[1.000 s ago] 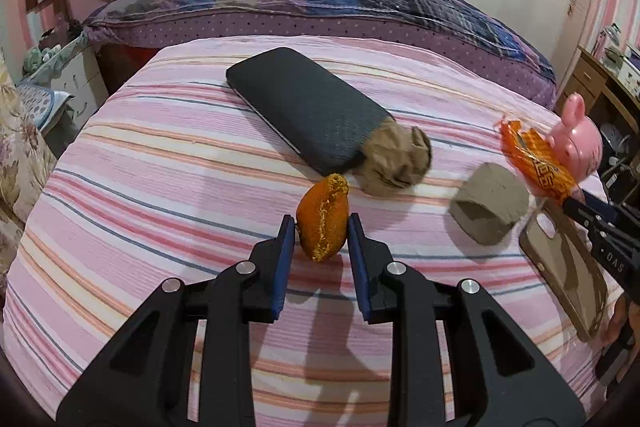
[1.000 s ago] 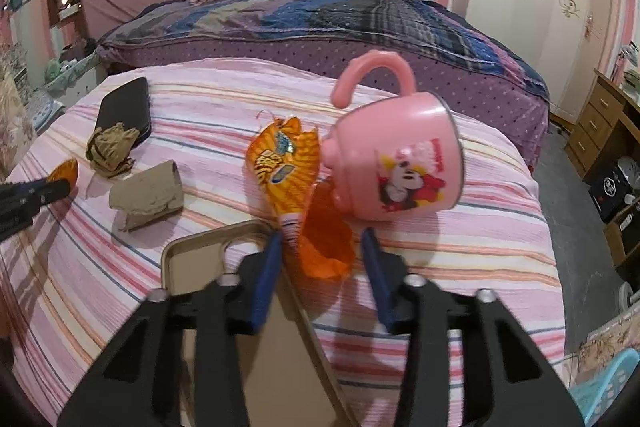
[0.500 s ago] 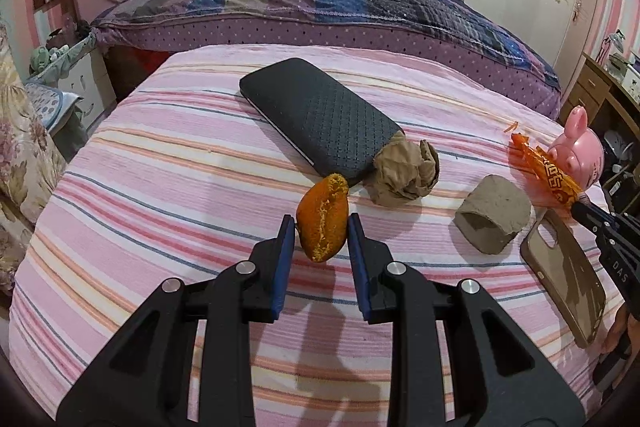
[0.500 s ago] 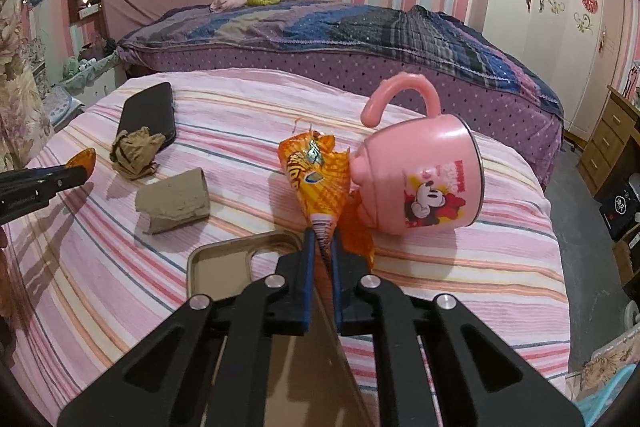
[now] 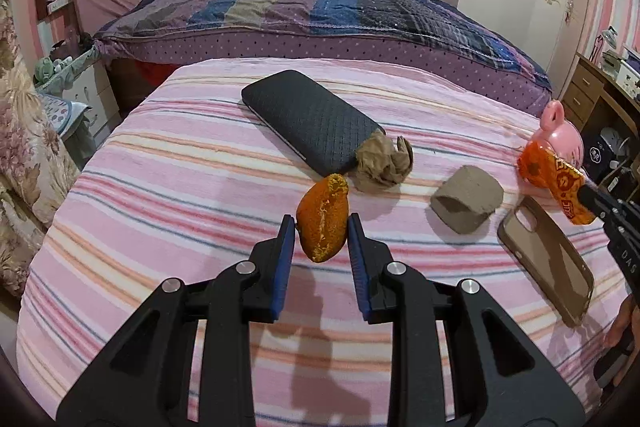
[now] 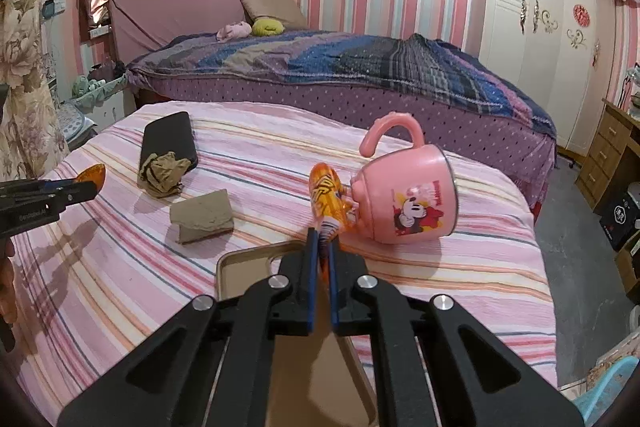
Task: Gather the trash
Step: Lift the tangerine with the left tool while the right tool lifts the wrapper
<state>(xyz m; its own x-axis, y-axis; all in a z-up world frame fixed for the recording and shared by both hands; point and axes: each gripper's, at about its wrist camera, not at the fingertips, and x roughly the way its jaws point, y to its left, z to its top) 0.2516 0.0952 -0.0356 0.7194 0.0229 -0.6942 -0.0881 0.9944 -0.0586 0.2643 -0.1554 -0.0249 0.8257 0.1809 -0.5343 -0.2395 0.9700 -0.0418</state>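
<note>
An orange peel (image 5: 322, 223), light and limp, is hanging pinched in the left claw (image 5: 321, 227) above the striped bed (image 5: 160, 167); the right claw (image 6: 323, 241) is clamping a crinkly orange wrapper (image 6: 329, 197) by its twisted tail, beside a pink mug (image 6: 408, 199).

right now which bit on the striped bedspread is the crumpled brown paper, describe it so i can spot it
On the pink striped bedspread, find the black quilted case. The crumpled brown paper touches its near end; unlike the cardboard tube nearby, it is wrinkled and shapeless.
</note>
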